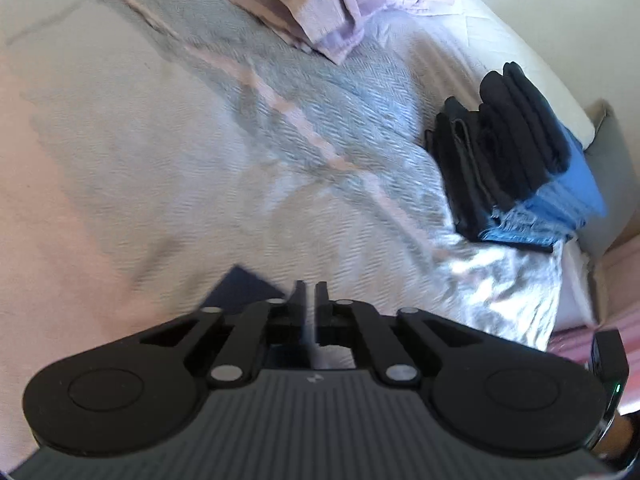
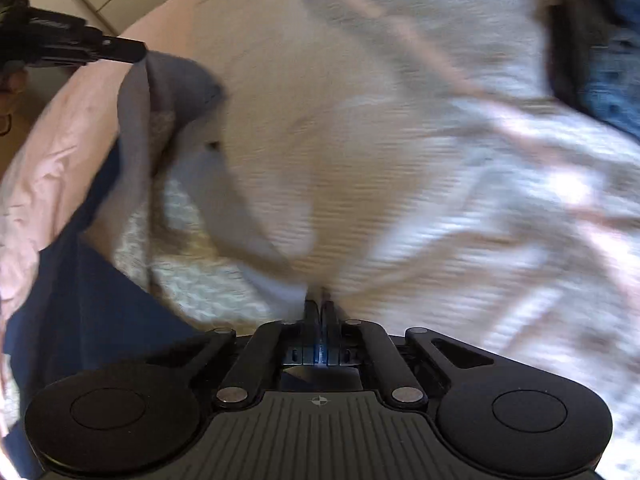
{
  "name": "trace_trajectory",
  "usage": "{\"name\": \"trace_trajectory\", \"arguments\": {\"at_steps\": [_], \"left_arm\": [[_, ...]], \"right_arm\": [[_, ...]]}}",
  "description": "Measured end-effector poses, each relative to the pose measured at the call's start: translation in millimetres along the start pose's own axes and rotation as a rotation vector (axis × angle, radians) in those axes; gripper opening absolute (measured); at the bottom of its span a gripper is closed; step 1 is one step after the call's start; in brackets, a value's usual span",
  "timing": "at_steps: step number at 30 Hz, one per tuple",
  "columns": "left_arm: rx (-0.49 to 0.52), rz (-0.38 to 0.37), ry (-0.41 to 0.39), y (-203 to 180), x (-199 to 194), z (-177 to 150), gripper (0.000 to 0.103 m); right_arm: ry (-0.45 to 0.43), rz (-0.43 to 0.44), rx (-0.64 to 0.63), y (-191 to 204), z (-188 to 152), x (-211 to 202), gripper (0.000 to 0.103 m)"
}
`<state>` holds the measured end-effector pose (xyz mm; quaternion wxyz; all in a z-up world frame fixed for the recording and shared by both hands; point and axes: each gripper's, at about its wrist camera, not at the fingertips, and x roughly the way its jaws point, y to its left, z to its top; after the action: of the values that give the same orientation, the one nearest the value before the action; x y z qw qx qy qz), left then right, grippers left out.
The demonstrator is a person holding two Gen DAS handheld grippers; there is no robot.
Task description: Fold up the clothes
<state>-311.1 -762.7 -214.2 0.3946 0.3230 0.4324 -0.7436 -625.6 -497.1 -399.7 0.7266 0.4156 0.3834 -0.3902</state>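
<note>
both claws clamped on navy garment (image 2: 80, 300): left claw (image 1: 311, 292), right claw (image 2: 320, 300); long axis spans between them.

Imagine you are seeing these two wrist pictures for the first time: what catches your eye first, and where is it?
The dark stack of folded clothes, black layers over blue ones, stands out at the right of the left wrist view on the pale bed cover. In the right wrist view, a grey garment hangs stretched between the left gripper at upper left and the right gripper at bottom centre. Pinkish folded linen lies at the top.
</note>
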Motion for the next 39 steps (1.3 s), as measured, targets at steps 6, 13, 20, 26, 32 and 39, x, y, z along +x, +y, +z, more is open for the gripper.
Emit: {"name": "trace_trajectory", "arguments": {"at_steps": [6,13,20,26,32,39], "left_arm": [[0.043,0.047,0.01,-2,-26,-33,0.03],[-0.103,0.147,0.094,30,-64,-125,0.03],[-0.167,0.16,0.163,24,-70,-194,0.03],[-0.162,0.118,0.145,15,-86,-211,0.03],[-0.129,0.134,0.166,8,-81,-221,0.031],[-0.121,0.18,0.198,12,-96,-258,0.035]], "right_arm": [[-0.06,-0.014,0.097,-27,-11,-50,0.004],[0.016,-0.001,-0.01,38,-32,-15,0.072],[0.059,-0.078,-0.122,91,-56,25,0.0],[-0.021,-0.142,0.187,25,-93,-42,0.0],[-0.044,-0.23,0.441,-23,-151,-81,0.0],[-0.112,-0.161,0.48,-10,-150,-93,0.001]]}}
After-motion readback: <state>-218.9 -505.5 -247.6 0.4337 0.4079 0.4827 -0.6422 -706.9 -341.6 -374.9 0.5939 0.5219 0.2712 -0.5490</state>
